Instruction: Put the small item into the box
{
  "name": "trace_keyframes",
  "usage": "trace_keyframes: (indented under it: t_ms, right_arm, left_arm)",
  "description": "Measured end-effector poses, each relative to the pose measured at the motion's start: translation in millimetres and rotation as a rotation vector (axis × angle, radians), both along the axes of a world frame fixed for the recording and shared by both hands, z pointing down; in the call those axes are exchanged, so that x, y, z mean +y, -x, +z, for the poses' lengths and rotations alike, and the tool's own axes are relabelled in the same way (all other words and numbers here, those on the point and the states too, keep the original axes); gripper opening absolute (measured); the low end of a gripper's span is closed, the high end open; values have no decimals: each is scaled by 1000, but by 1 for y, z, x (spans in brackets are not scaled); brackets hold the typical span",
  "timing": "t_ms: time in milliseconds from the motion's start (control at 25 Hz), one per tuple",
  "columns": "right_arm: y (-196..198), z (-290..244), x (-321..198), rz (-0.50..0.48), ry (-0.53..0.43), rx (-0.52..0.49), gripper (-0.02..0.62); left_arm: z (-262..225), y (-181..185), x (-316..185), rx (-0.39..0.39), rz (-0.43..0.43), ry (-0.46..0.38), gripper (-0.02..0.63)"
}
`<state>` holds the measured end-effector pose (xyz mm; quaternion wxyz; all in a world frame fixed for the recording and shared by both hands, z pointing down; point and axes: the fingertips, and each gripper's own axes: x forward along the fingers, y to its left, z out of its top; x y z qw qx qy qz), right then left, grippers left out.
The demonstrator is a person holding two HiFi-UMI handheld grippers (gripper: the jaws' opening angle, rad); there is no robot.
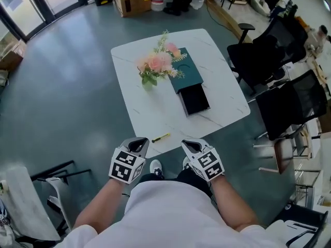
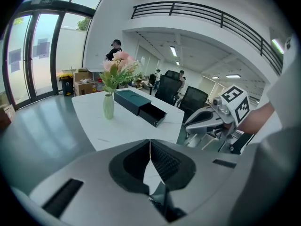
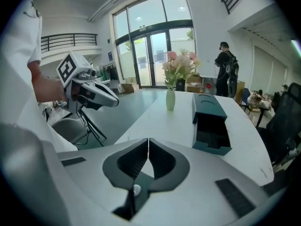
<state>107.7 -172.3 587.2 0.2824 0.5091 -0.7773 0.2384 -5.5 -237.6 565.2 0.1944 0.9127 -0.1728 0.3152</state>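
Clearly nothing is grasped yet: the left tongs [image 1: 138, 143] and right tongs [image 1: 192, 145] are both pressed together and empty, held just off the near edge of the counter [image 1: 139, 112]. The small item [image 1: 161, 137], perhaps a yellow pen, lies at that edge. The box [image 1: 187, 74] at mid-counter has its drawer [image 1: 195, 99] pulled out, probably to receive it.

White tee [image 1: 170, 211]; grey hand-held grippers [image 1: 138, 143] [image 1: 192, 145], b/w markers [image 1: 124, 165].

Ahead of the matt grey plastic left gripper [image 2: 150, 147], the white veined tabletop [image 2: 127, 124] looks smooth and faintly glossy. The dark green rectangular box [image 2: 132, 100] beyond it looks matt, like card.
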Motion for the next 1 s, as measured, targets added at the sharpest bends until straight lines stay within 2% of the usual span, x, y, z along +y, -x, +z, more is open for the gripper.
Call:
trace_keyframes:
  t_ms: [200, 520, 640, 720, 1000]
  right_arm:
    - [14, 24, -22, -172, 45, 85, 17]
    - [37, 71, -40, -514, 93, 219, 21]
    - [50, 93, -41, -649, 102, 283, 100]
    - [58, 104, -39, -731, 111, 315, 100]
    - [79, 126, -47, -913, 102, 434, 101]
  left_arm:
    - [23, 19, -7, -54, -85, 22, 17]
    - [32, 36, -4, -74, -269, 62, 17]
    - [36, 42, -2, -89, -322, 75, 17]
    - [37, 45, 0, -95, -355, 84, 15]
    - [43, 60, 13, -109, -435, 111, 17]
